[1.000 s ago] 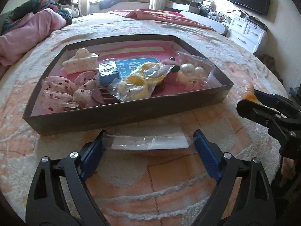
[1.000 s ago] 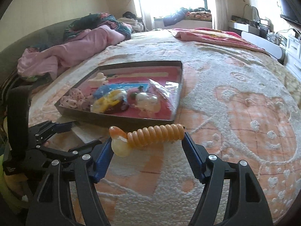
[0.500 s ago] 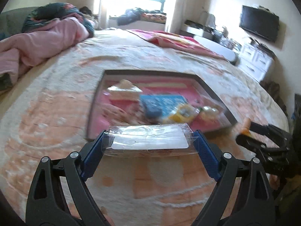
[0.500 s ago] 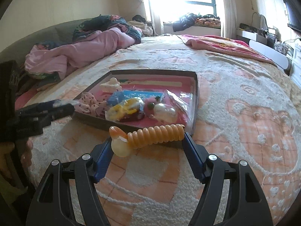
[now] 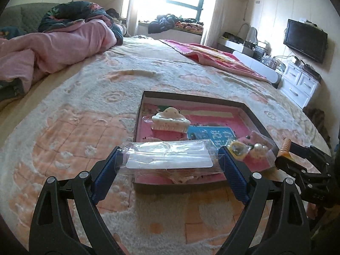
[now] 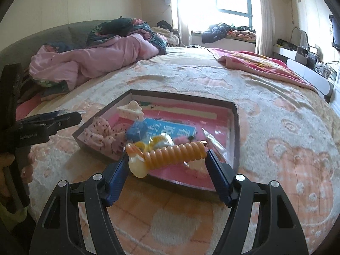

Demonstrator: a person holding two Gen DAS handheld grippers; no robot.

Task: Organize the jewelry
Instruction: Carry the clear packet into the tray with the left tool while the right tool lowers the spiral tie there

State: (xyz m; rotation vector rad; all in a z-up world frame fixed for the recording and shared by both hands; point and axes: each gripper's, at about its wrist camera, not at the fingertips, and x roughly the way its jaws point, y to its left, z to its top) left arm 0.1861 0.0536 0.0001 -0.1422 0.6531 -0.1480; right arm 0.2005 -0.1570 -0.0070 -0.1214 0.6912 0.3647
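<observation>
A dark shallow box (image 5: 192, 95) (image 6: 237, 127) with a pink floor lies on the bed and holds several hair pieces: a cream claw clip (image 5: 170, 120) (image 6: 130, 109), a blue card (image 5: 212, 135) (image 6: 170, 128), spotted pink bows (image 6: 99, 133). My left gripper (image 5: 170, 159) is shut on a clear plastic packet (image 5: 169, 158) with a white label, held above the box's near edge. My right gripper (image 6: 166, 160) is shut on an orange ribbed spiral hair clip (image 6: 170, 154), held over the box's near side. In the left wrist view the right gripper (image 5: 285, 156) shows at the right edge.
Pink bedding (image 6: 95, 61) is piled at the back left of the patterned bedspread (image 5: 74, 127). A red-pink blanket (image 5: 212, 56) lies at the far right. White drawers (image 5: 301, 82) and a television (image 5: 305, 36) stand beyond the bed. A hand (image 6: 12, 165) holds the left gripper's handle.
Both grippers have risen and drawn back with their loads, so the box looks smaller. The left one swung left, putting the box to the right of centre.
</observation>
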